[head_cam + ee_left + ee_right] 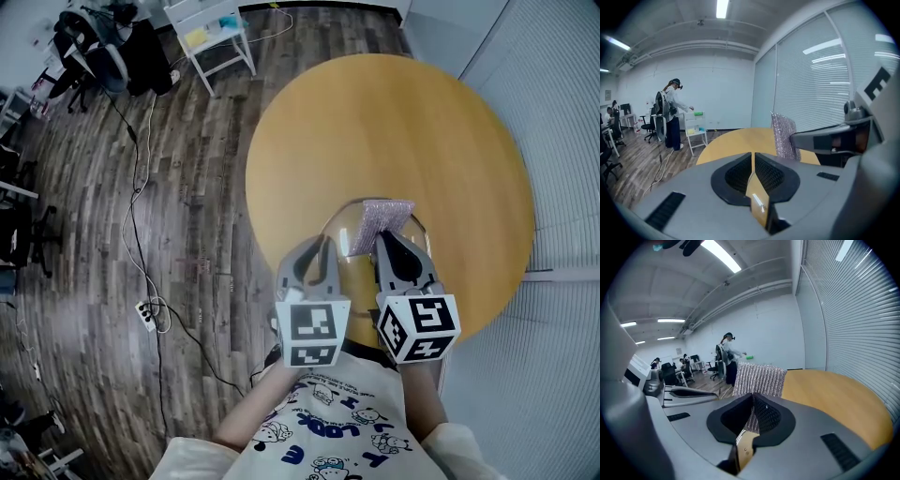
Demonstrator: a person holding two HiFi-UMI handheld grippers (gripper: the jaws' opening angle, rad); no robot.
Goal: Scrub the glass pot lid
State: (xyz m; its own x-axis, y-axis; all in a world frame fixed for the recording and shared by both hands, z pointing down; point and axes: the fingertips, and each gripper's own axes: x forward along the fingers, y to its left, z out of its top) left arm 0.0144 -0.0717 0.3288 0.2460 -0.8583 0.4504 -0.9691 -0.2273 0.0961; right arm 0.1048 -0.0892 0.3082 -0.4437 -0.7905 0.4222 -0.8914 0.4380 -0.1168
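Down at the 6 o'clock edge of the round table [394,122] lies the glass pot lid [356,262], its near rim close to the drop-off. The right gripper [386,242] has its jaws clamped on a silvery scrub pad [382,218], which stands out over the lid toward 12 o'clock. The left gripper [321,251] sits just beside it at the lid's 9 o'clock rim, jaws pressed together; whether the clear rim is between them I cannot tell. From 9 through 12 to 3 o'clock the tabletop is open wood. Off the edge at 9 o'clock is plank floor with cables and a power strip [147,316], and at 3 o'clock a slatted wall [553,141] stands close.
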